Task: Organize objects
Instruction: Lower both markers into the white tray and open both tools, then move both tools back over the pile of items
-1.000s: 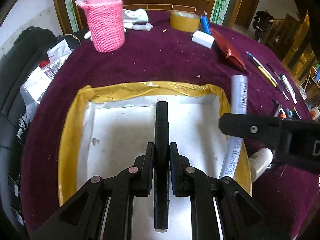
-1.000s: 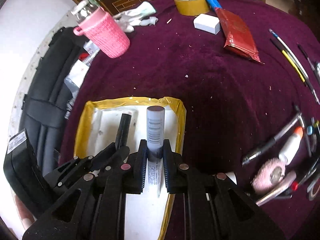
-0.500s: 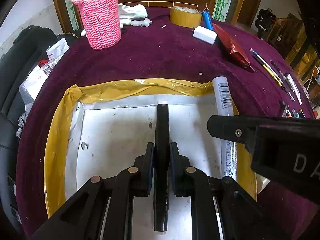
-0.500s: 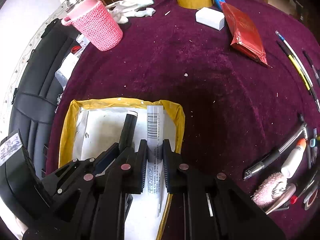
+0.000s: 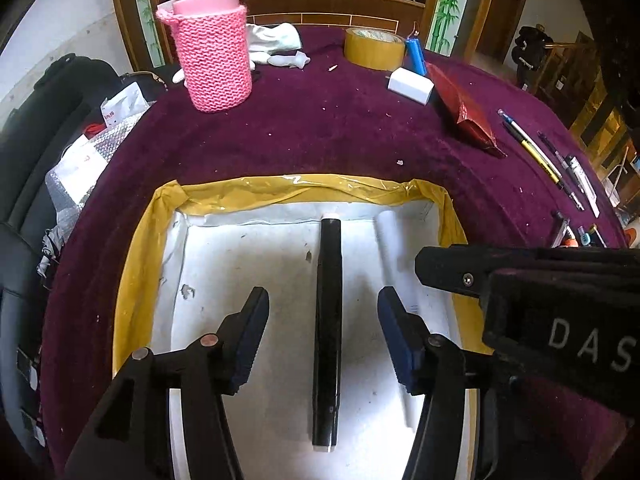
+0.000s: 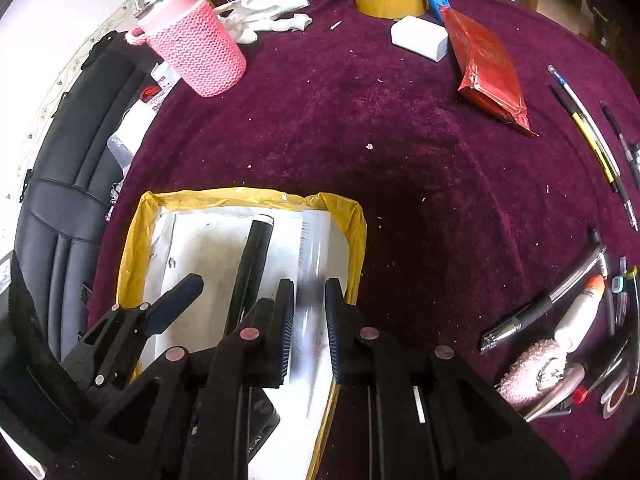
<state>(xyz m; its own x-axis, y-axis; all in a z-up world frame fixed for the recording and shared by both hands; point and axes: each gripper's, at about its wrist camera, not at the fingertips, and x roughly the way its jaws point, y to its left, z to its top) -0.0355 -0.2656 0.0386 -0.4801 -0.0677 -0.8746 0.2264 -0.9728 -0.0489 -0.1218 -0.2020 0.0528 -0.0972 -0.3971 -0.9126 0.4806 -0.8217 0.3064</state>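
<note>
A white box with a yellow taped rim (image 5: 304, 188) (image 6: 240, 196) sits on the purple table. A black marker (image 5: 329, 320) (image 6: 252, 268) lies on the box floor. My left gripper (image 5: 322, 336) is open, its fingers spread either side of the marker without touching it. A white tube with a barcode (image 6: 314, 248) (image 5: 390, 240) lies along the box's right side, blurred. My right gripper (image 6: 310, 328) has its jaws slightly apart around the tube, with a small gap on each side.
A pink knitted cup holder with a jar (image 5: 212, 60) stands at the back left. A tape roll (image 5: 374, 48), white eraser (image 5: 410, 86), red packet (image 5: 464, 112) and pens (image 5: 536, 152) lie behind and right. More pens and a pink puff (image 6: 528, 372) lie at right.
My left gripper opened and let the black marker drop onto the box floor. My right gripper lowered the white tube into the box and loosened its jaws around it.
</note>
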